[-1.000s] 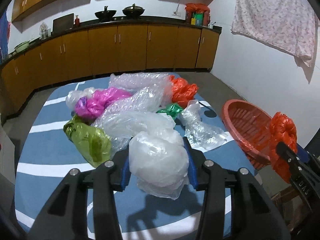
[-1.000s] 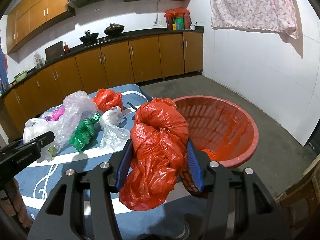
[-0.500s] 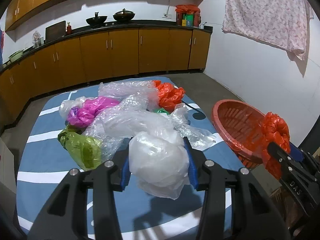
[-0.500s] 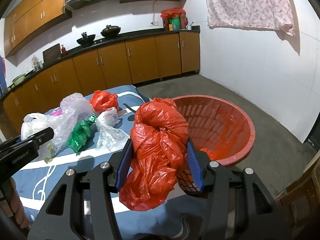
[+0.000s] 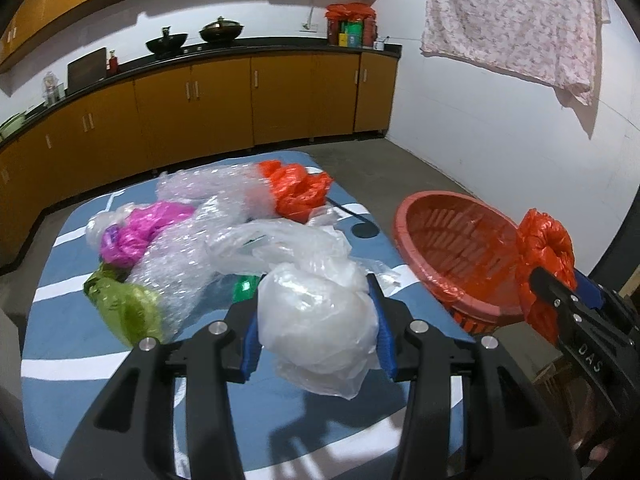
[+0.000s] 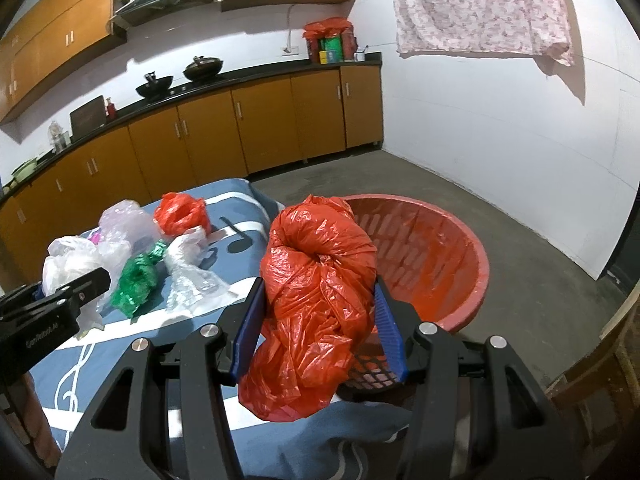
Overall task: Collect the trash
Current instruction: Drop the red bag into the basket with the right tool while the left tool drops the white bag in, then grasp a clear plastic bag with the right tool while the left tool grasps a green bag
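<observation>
My left gripper point(image 5: 318, 328) is shut on a crumpled white plastic bag point(image 5: 316, 320) and holds it above the blue table cover point(image 5: 72, 344). My right gripper point(image 6: 320, 328) is shut on a red plastic bag point(image 6: 316, 292), held at the near rim of the red basket point(image 6: 452, 248). In the left wrist view the red bag point(image 5: 544, 248) and right gripper point(image 5: 560, 292) sit at the basket's point(image 5: 440, 240) right rim. More trash lies on the table: bubble wrap point(image 5: 180, 268), a pink bag point(image 5: 140, 232), a yellow-green bag point(image 5: 128, 312), an orange bag point(image 5: 296, 192), a green bag point(image 6: 138, 280).
The basket stands off the table's right edge over a grey concrete floor point(image 6: 540, 280). Wooden kitchen cabinets point(image 5: 224, 108) line the far wall. A floral cloth point(image 5: 512, 20) hangs on the white right wall. A wooden piece point(image 6: 600, 380) stands at lower right.
Both grippers have risen and pulled back a little with their bags. The white bag has lifted away from the pile. The red bag stays at the basket's rim.
</observation>
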A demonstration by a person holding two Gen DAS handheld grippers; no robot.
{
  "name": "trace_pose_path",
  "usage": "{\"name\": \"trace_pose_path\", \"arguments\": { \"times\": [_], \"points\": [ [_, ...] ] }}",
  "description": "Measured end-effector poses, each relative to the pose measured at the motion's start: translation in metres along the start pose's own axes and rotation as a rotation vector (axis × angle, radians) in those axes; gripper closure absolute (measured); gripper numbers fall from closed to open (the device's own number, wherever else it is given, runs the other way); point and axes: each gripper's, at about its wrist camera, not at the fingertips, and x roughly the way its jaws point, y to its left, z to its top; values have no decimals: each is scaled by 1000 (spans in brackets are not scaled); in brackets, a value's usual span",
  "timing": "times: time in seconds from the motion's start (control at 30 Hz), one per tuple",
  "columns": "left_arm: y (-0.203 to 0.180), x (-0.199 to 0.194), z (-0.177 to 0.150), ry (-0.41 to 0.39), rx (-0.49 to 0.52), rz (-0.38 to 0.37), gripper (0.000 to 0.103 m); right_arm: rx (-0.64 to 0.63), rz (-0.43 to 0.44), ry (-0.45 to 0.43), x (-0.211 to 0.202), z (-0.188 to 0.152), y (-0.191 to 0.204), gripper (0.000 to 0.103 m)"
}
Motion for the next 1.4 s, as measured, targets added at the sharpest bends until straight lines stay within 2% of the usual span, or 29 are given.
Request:
{"name": "trace_pose_path", "arguments": {
  "times": [0.17,0.4,0.73,0.77,0.8,0.87,0.93,1.07,1.17,1.3,1.4],
  "points": [
    [-19,13,6,13,30,-42,57,27,-35,-15,6,10,-19,50],
    [-61,41,26,25,91,-137,57,85,-80,-34,22,32,-52,50],
    [-111,88,53,51,121,-238,57,131,-86,-48,51,61,-75,50],
    [-113,92,55,53,117,-252,56,141,-77,-49,53,64,-77,50],
    [-116,96,57,60,114,-265,50,161,-57,-52,55,67,-81,48],
    [-118,102,60,64,104,-278,37,187,-39,-56,58,71,-87,38],
    [-117,104,60,61,93,-286,33,202,-37,-66,57,73,-90,28],
    [-102,103,56,56,84,-242,26,203,-58,-63,52,67,-92,25],
    [-82,94,53,40,59,-198,19,185,-90,-67,45,60,-90,19],
    [-48,70,44,-11,37,-100,11,131,-115,-71,36,55,-81,17],
    [-27,54,37,-37,27,-35,10,107,-109,-73,31,55,-73,17]
  ]
}}
